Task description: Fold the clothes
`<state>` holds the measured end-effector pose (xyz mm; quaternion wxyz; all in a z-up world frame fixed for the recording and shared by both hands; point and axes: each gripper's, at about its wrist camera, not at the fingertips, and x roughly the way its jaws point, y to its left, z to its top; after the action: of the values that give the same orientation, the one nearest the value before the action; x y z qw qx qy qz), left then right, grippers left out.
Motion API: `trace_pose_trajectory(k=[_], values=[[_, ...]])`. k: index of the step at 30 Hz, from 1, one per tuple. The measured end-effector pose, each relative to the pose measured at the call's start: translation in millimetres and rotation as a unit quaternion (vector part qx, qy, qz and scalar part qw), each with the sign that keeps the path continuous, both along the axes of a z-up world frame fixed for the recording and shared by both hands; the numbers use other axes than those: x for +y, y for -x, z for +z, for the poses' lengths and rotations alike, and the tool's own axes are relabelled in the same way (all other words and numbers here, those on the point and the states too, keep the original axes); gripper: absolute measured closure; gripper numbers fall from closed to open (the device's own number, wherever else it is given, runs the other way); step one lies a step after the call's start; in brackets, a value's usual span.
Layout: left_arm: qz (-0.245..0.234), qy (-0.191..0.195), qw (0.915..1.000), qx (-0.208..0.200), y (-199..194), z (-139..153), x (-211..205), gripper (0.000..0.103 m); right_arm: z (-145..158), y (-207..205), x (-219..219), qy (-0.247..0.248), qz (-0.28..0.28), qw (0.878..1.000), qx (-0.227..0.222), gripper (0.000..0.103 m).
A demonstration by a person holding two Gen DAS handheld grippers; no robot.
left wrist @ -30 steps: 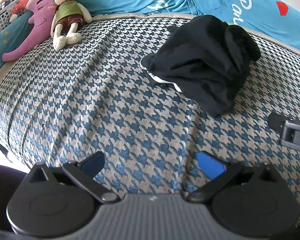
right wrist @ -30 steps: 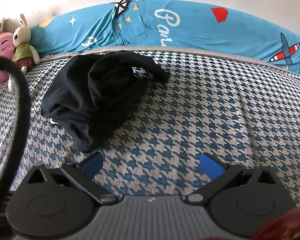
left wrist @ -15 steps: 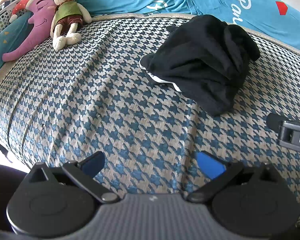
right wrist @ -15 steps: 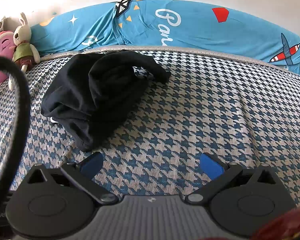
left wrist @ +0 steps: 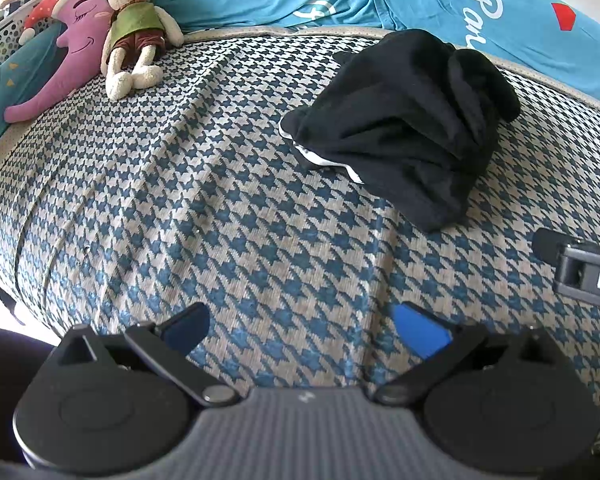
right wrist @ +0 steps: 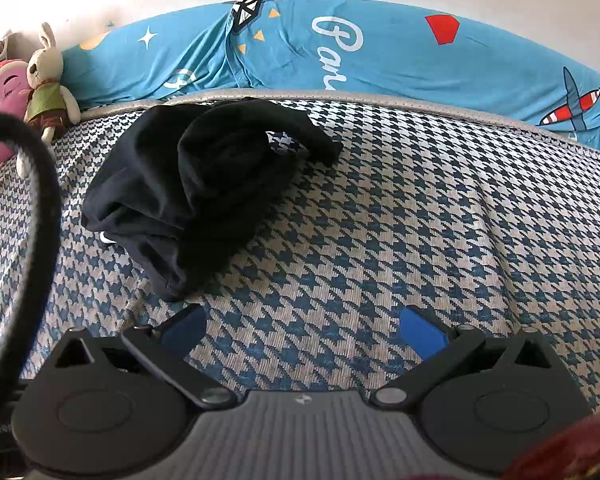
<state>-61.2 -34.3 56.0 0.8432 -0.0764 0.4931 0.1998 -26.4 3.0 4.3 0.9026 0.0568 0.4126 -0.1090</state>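
One black garment (left wrist: 400, 120) lies bunched in a rumpled heap on the bed (left wrist: 220, 200), so folding looks barely begun; left tongs (left wrist: 304, 328) and right tongs (right wrist: 304, 326) hover spread and empty, short of it

A bed (left wrist: 228, 208) covered in blue-and-cream houndstooth carries a crumpled black garment (left wrist: 404, 120), a stuffed rabbit (left wrist: 134, 28) beside a purple moon plush (left wrist: 68, 48), and blue printed bedding (right wrist: 340, 48) along its far edge.

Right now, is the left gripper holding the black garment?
No. The left gripper is open and empty over the houndstooth cover, while the black garment lies bunched farther away, untouched.
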Motion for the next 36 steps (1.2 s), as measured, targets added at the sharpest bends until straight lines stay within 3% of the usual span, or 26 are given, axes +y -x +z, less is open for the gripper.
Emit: trace_pose_trajectory(k=[36], values=[[-0.006,0.001,1.0000,0.002,1.3,-0.4,5.9,0.000,0.7,0.4,-0.1,-0.003,-0.002,1.000,-0.005,0.000]])
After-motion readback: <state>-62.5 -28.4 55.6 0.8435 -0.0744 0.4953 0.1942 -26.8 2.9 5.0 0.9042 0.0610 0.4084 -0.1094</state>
